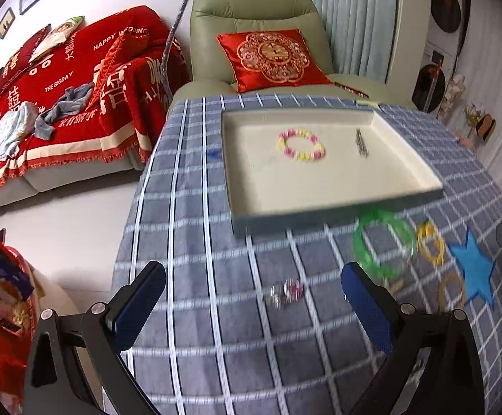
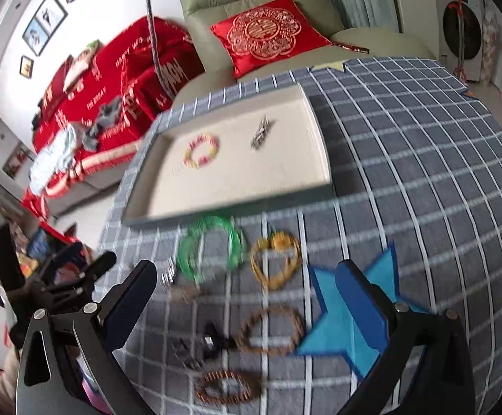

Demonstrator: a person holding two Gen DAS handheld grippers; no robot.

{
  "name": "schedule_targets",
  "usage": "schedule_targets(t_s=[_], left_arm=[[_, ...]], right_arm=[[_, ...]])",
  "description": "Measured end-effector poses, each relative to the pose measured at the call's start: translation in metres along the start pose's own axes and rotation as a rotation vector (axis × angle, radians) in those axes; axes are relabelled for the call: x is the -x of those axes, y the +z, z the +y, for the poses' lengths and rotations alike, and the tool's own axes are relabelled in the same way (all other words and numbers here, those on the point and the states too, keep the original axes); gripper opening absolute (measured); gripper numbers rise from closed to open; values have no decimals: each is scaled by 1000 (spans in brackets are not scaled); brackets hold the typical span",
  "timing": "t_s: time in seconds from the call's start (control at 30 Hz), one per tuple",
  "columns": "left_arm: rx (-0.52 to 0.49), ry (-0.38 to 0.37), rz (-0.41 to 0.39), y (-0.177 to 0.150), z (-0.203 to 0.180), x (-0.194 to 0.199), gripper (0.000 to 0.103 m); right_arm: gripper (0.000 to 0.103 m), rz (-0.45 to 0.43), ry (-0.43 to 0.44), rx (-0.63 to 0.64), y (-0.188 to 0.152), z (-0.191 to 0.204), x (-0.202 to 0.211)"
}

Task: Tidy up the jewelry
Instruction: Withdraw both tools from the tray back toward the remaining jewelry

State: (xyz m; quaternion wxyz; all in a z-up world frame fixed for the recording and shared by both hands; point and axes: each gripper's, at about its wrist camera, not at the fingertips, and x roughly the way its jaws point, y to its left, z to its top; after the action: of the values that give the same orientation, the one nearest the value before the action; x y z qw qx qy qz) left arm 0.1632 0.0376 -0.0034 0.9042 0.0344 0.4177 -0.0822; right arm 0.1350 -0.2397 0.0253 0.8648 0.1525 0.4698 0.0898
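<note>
A shallow cream-lined tray (image 1: 403,159) (image 2: 316,128) lies on the checked tablecloth. A pink-and-yellow bead bracelet (image 1: 302,145) (image 2: 201,151) and a silver hair clip (image 1: 362,142) (image 2: 262,132) rest inside it. In front of the tray lie a green bangle (image 1: 384,242) (image 2: 212,247), a yellow bracelet (image 1: 431,243) (image 2: 275,259), a brown bead bracelet (image 2: 271,330), a copper one (image 2: 228,385) and a small clear-pink piece (image 1: 285,292). My left gripper (image 1: 251,297) is open and empty over that small piece. My right gripper (image 2: 247,297) is open and empty above the loose bracelets.
A blue paper star (image 1: 475,269) (image 2: 351,314) lies on the cloth at the right. A dark clip-like item (image 2: 212,342) sits near the brown bracelet. Behind the table stand a green armchair (image 1: 251,10) with a red cushion (image 1: 271,57) and a red-covered sofa (image 1: 71,79).
</note>
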Motion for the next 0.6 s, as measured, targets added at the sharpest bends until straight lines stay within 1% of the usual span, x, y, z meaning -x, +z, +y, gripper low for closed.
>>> schedule_targets(t_s=[0.17,0.3,0.37,0.47,0.6], left_arm=[[-23,-1,28,-21,-4,-2,103],[-14,-2,49,-31,-4,-6,103],[-17,3,55,-34,-4,-8,103],[-14,10,69,-37,-1,-12,103],[0,-6,77,-35,3,-17,103]], right_arm=[[103,47,-31,7,-35,-1,-2],[103,82,-56,4,-60,-2,-6],[103,95,-85,14,-72,-3,-7],[103,104,-114,18,-83,-5,-7],[103,110,-172,31,-91,-10,-7]])
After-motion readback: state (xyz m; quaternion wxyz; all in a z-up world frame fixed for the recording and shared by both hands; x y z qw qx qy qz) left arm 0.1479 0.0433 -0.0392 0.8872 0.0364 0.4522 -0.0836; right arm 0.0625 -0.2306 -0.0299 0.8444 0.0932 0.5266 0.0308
